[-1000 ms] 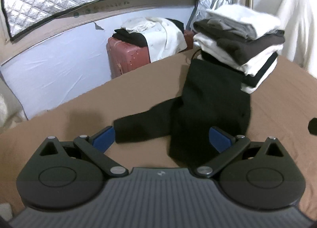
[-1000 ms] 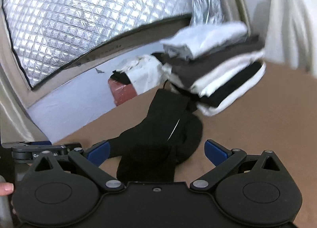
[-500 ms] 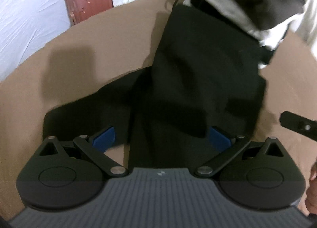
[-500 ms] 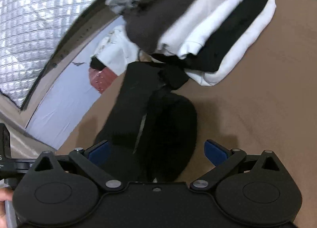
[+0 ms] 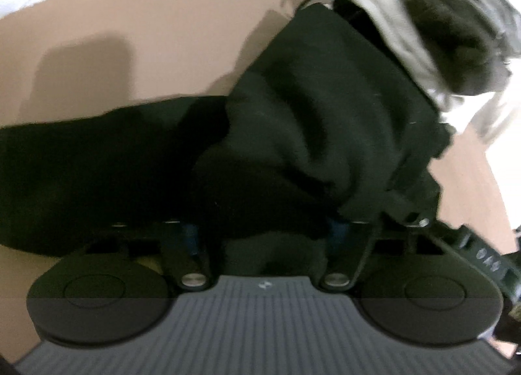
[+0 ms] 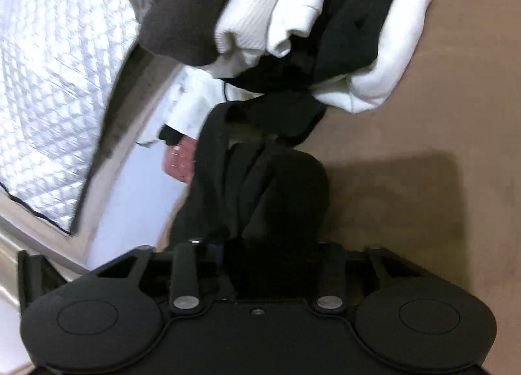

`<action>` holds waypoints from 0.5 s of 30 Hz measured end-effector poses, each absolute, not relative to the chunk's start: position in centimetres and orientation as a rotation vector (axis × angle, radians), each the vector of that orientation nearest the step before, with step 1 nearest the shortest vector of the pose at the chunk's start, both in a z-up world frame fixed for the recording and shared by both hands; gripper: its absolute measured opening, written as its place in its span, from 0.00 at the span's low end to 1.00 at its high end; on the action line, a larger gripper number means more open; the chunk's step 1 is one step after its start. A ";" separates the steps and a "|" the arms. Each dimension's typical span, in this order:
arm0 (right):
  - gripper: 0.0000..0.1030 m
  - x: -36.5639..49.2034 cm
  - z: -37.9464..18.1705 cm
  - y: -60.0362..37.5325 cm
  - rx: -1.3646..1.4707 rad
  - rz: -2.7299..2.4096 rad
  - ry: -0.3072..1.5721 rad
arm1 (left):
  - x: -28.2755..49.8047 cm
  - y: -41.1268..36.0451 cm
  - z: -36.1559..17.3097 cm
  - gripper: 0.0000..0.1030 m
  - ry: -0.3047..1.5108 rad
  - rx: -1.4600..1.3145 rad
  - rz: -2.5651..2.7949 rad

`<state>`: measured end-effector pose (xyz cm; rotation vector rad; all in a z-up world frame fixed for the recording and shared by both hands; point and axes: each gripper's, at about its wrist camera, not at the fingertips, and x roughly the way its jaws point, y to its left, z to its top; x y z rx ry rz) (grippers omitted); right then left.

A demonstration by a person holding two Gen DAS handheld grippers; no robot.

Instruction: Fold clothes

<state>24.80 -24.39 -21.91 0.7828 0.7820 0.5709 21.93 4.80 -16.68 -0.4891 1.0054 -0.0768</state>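
Both grippers have dropped in on the black garment since the earlier frames, where they hovered wide above it; now the cloth fills the lower view of each.

Left wrist: left gripper (image 5: 263, 231) sits low on the near edge of the black garment (image 5: 309, 134), which lies crumpled on the brown surface (image 5: 136, 26), one sleeve trailing off to the left. Fingers (image 5: 190, 235) are closing, at a middling gap, with bunched fabric between them. Can't tell if the pads are biting yet; it's dark and blurred there. Stack of folded clothes (image 5: 433, 23) sits at the far right, touching the garment's far end.

Right wrist: right gripper (image 6: 260, 264) is at the other near corner of the same garment (image 6: 260, 186). Fingers (image 6: 185, 264) are narrowing, dark cloth in the gap; pad contact is not readable. Folded stack (image 6: 309, 16) sits just beyond, overlapping the garment's far end. Red case (image 6: 180, 163) is past the surface edge.

Step, as I read it: taking hold of the near hem at two points, start of the fold. Next move needs both grips confirmed, then a lift and pull toward the near side to free the garment from the stack and spread it flat. Risk: dragging the stack over.
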 end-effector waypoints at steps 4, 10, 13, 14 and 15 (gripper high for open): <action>0.27 21.9 -19.5 -24.9 0.728 0.563 0.739 | 19.9 3.2 -15.1 0.38 0.967 -0.467 -0.167; 0.26 17.4 -15.4 -28.4 0.706 0.507 0.656 | 16.8 -1.4 -11.2 0.36 0.926 -0.372 -0.317; 0.26 14.6 -13.7 -30.8 0.671 0.484 0.614 | 14.9 -4.3 -9.5 0.36 0.930 -0.325 -0.384; 0.26 13.6 -13.3 -31.8 0.666 0.475 0.599 | 14.2 -5.4 -9.0 0.36 0.931 -0.304 -0.408; 0.25 12.7 -13.1 -32.8 0.665 0.463 0.588 | 13.7 -6.6 -8.5 0.36 0.933 -0.281 -0.432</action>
